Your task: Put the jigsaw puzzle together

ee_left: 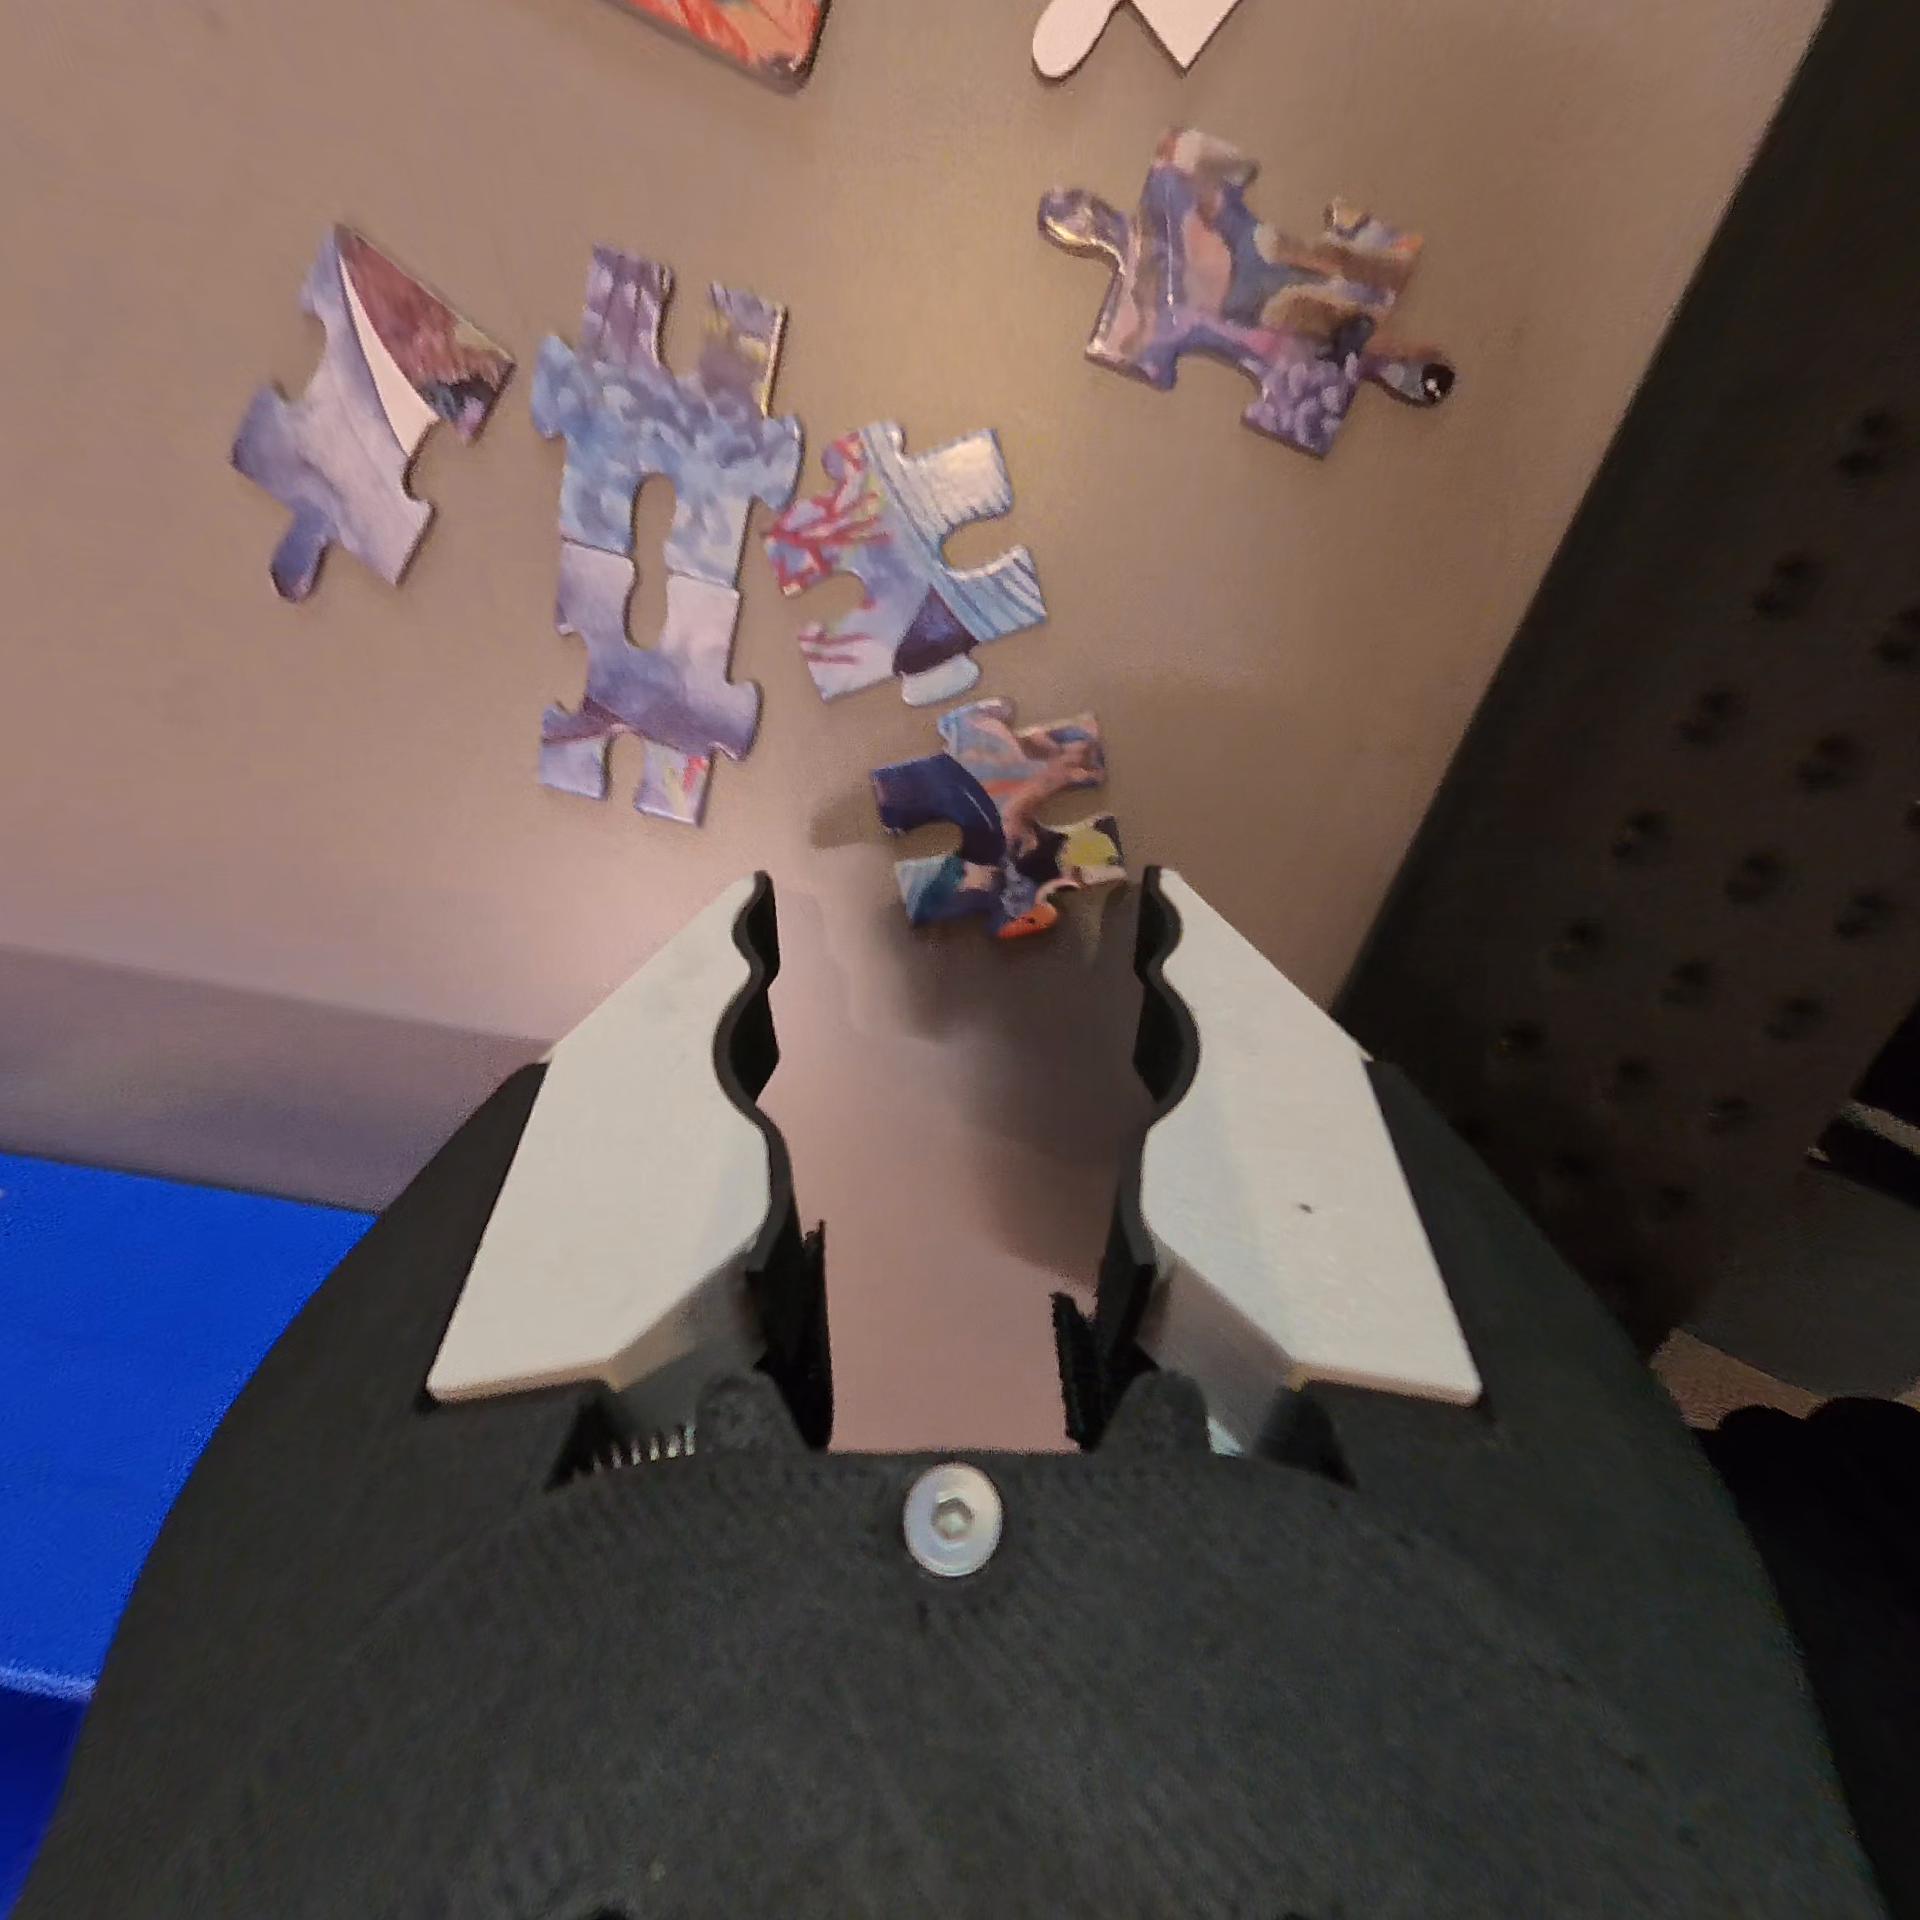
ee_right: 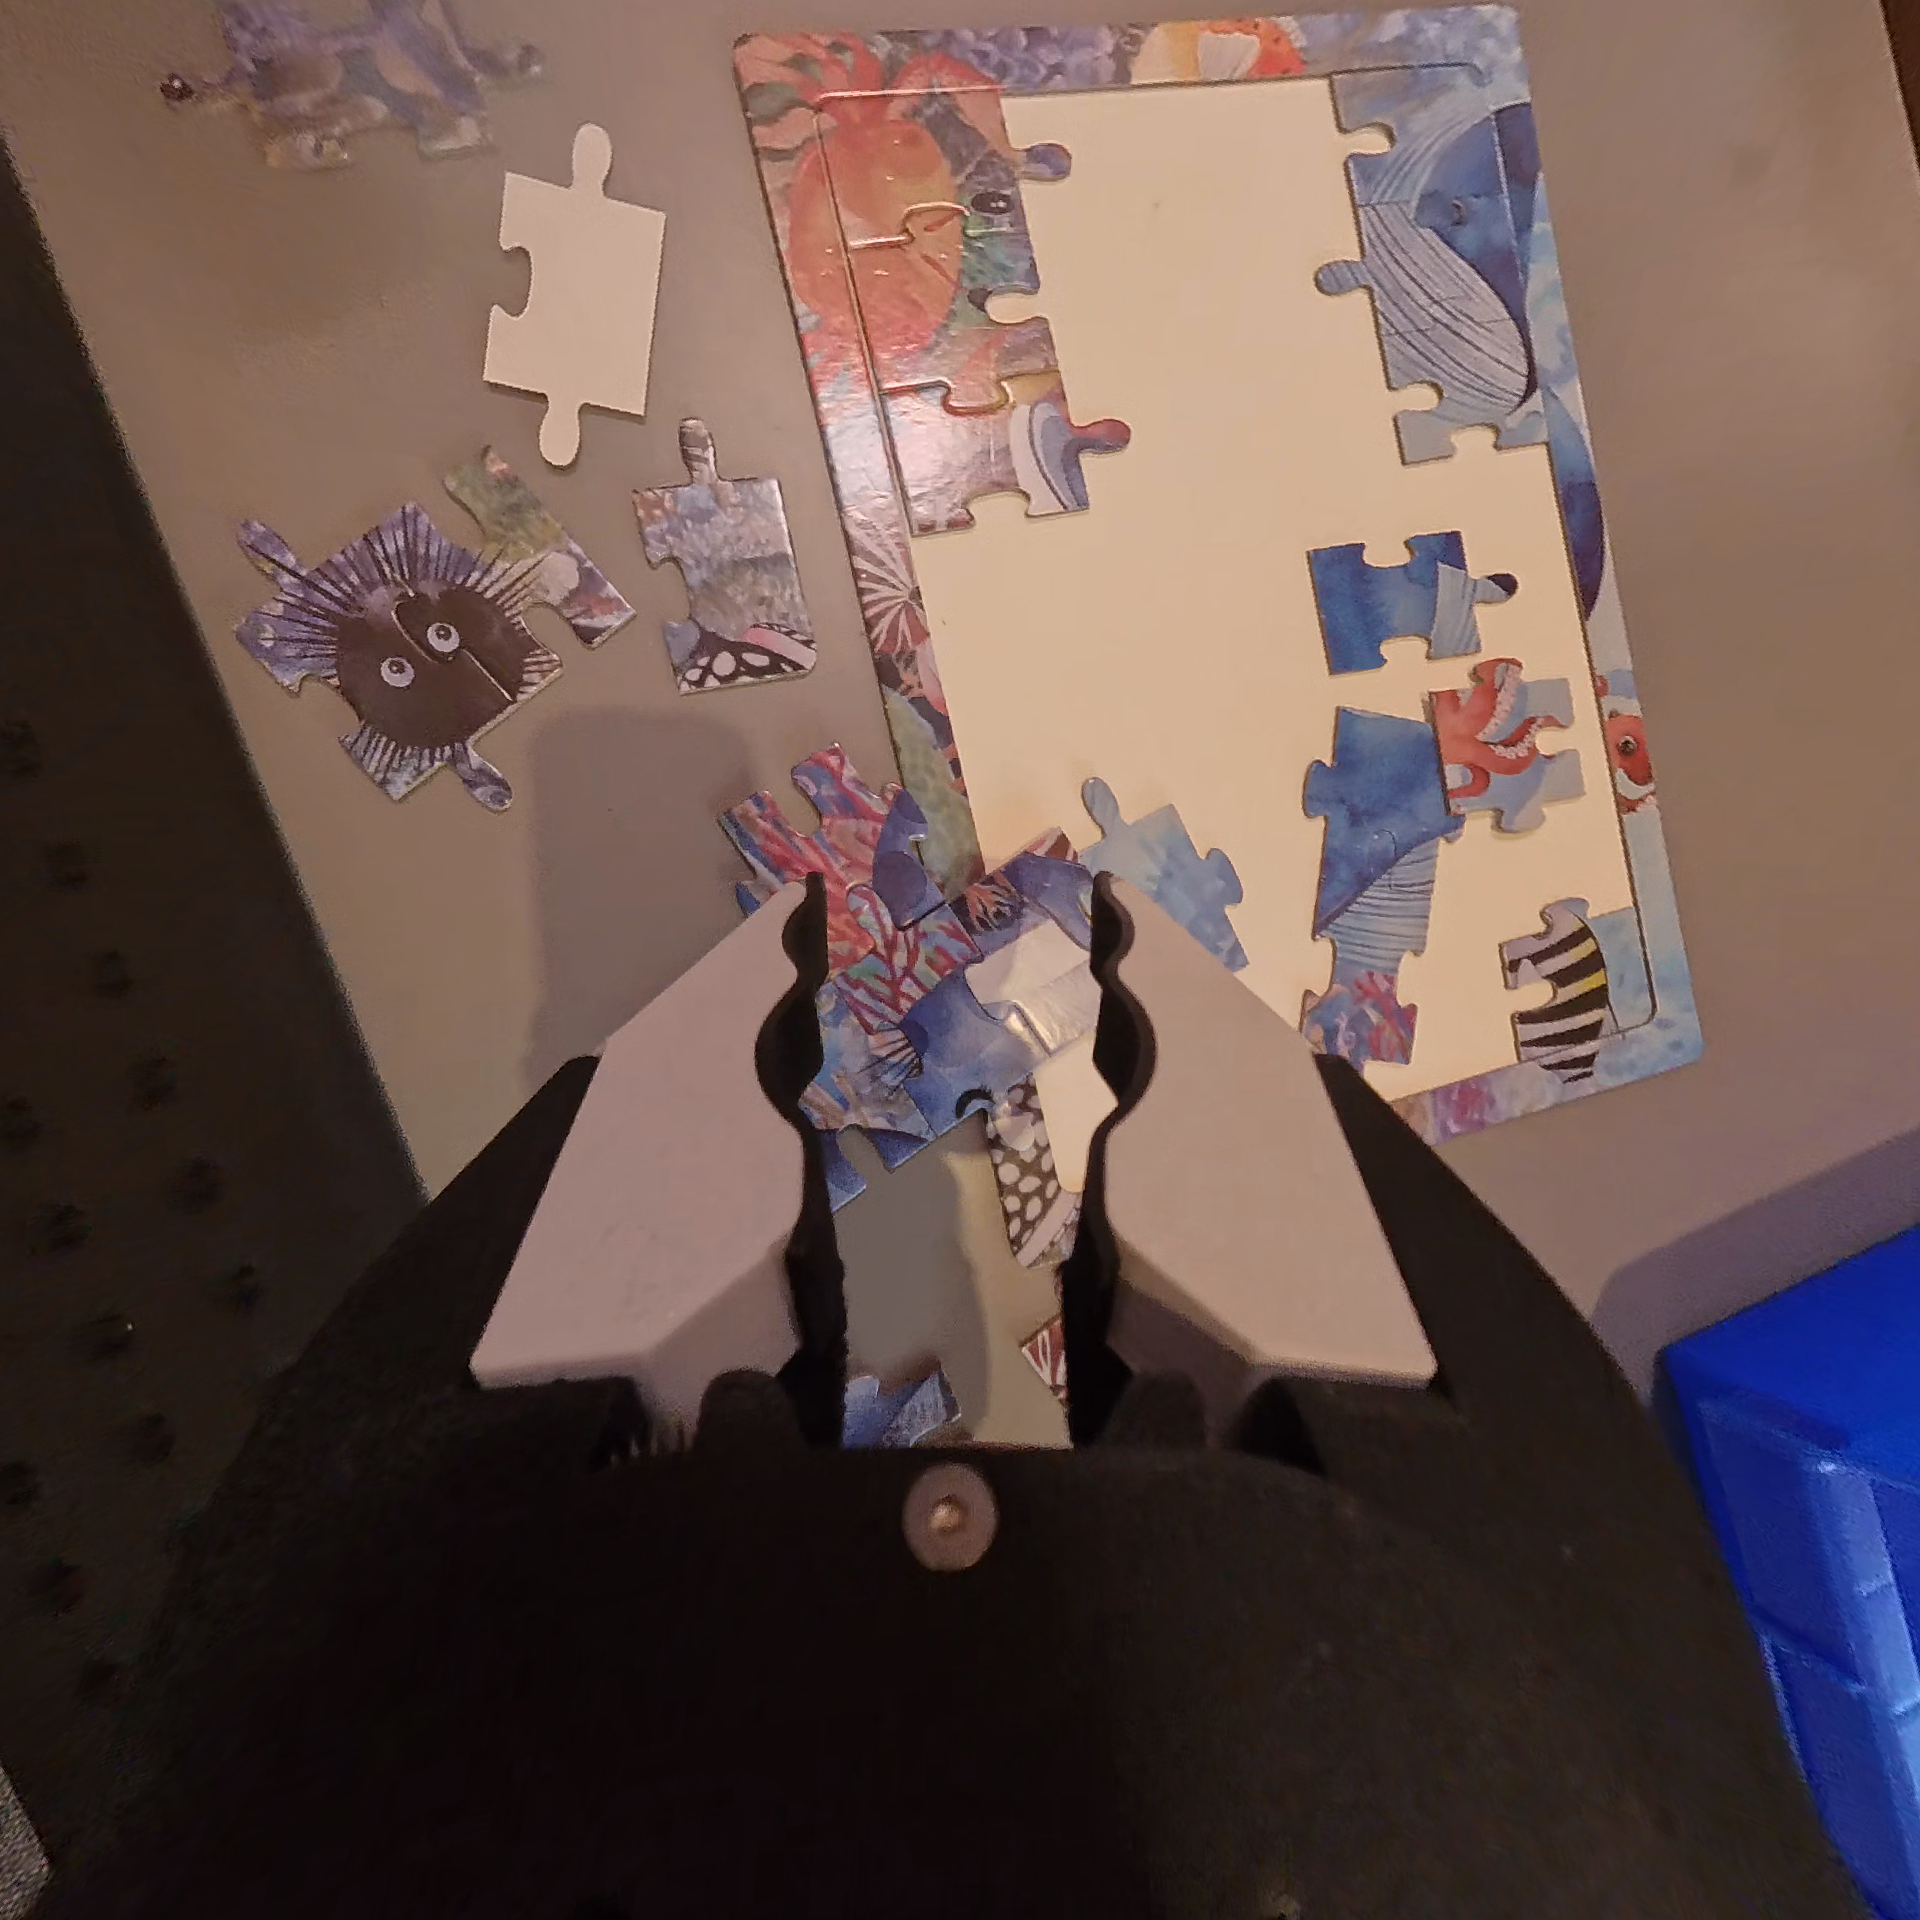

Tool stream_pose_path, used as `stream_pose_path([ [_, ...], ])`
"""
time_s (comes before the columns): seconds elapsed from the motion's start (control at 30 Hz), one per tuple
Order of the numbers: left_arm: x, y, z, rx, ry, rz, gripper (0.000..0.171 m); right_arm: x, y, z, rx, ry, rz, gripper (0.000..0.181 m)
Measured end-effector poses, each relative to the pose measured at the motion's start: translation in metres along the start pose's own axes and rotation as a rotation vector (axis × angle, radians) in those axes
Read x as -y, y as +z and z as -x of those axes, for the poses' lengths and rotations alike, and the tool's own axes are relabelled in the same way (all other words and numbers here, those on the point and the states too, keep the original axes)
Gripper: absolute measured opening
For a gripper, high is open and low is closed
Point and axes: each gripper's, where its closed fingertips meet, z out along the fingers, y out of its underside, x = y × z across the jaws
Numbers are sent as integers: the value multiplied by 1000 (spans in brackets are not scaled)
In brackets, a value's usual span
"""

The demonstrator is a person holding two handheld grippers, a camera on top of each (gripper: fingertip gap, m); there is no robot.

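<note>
1. Grippers first: left gripper (ee_left: 954, 894) has jaws spread wide, nothing btwn them, hovering over the bare grey table (ee_left: 260, 779) near its edge beside the dark perforated board (ee_left: 1683, 831).
2. Right gripper (ee_right: 954, 899) jaws also apart, w/ a heap of loose pieces (ee_right: 935, 997) lying under and btwn the fingers; looks like no contact, but view's too dim to be sure.
3. Blue bin (ee_right: 1808, 1455) sits off to the side, near table edge.
4. Just past left gripper: small multicolour piece (ee_left: 1003, 821), then coral-patterned piece (ee_left: 909, 561) touching a joined blue pair (ee_left: 655, 530).
5. Farther: single blue-purple piece (ee_left: 364, 416), well apart from a larger joined pair (ee_left: 1247, 291).
6. Right view: puzzle tray (ee_right: 852, 540) w/ pieces fitted along both long sides, middle mostly bare cream.
7. Beside tray: black sea-urchin cluster (ee_right: 416, 655), blue spotted piece (ee_right: 727, 582), white face-down piece (ee_right: 577, 301).
</note>
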Motion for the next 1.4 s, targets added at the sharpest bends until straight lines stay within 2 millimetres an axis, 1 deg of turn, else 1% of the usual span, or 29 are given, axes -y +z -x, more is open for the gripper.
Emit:
stream_pose_path([
  [0.17,-12,4,-13,-3,-37,-7,68,3,6,4,7,-13,-21,48],
  [0.27,-7,2,-7,31,-63,-49,70,3,9,5,18,-13,-30,48],
  [0.33,1,-1,1,61,-74,-85,69,3,11,6,20,-17,-33,48],
  [0.43,17,-2,8,88,-76,-133,67,3,13,6,19,-21,-41,48],
  [0.5,32,0,8,91,-50,-163,66,4,14,7,20,-22,-53,48],
  [0.57,50,4,1,76,-1,-192,65,6,15,9,25,-23,-66,47],
  [0.73,104,16,-15,29,95,-262,62,8,21,16,42,-46,-64,47],
  [0.8,120,22,-22,-3,87,-269,63,10,22,18,44,-52,-69,47],
  [0.83,125,26,-24,-12,93,-263,63,11,22,19,46,-55,-74,47],
  [0.93,131,38,-32,-17,163,-230,61,13,21,22,55,-60,-89,47],
  [1.03,134,51,-32,-10,207,-192,58,14,21,25,71,-61,-101,47],
  [1.07,136,53,-34,-29,212,-199,55,14,22,25,73,-62,-101,47],
  [1.13,137,54,-34,-63,201,-205,44,14,22,25,76,-63,-101,47],
  [1.17,137,54,-33,-68,201,-213,34,13,23,26,77,-64,-101,46],
  [1.33,140,55,-33,-73,185,-242,32,16,24,30,91,-70,-110,46],
  [1.4,141,54,-32,-70,176,-258,25,21,25,34,105,-73,-124,45],
])
